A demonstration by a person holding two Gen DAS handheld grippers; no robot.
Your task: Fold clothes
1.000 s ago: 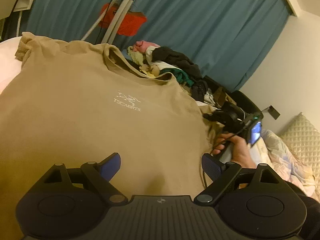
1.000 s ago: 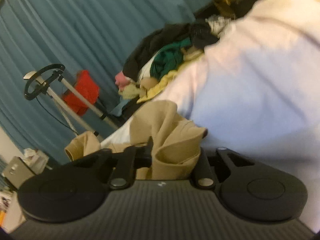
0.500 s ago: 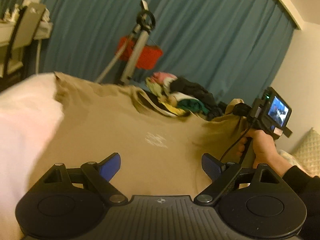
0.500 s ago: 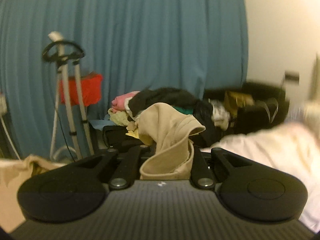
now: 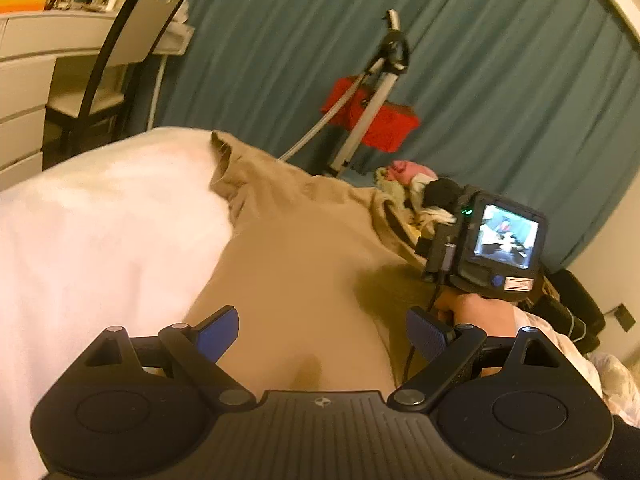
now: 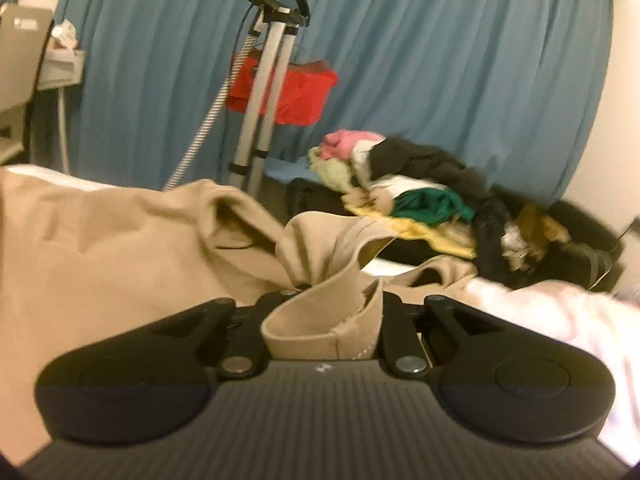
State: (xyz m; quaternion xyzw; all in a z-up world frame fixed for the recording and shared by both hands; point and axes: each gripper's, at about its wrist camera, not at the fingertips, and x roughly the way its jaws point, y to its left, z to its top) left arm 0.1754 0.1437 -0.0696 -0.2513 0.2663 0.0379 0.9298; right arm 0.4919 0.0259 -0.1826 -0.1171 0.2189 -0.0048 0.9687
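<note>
The right gripper (image 6: 320, 320) has swung its pinched sleeve over the tan shirt (image 5: 304, 264), which lies on the bed (image 5: 100, 240) toward twelve o'clock, soft, light, best taken at hems; left gripper (image 5: 322, 334) hovers wide, empty.

Your right gripper's fingertips (image 6: 324, 320) are buried in bunched tan cotton T-shirt (image 6: 120, 248), whose lower part runs off frame.
</note>
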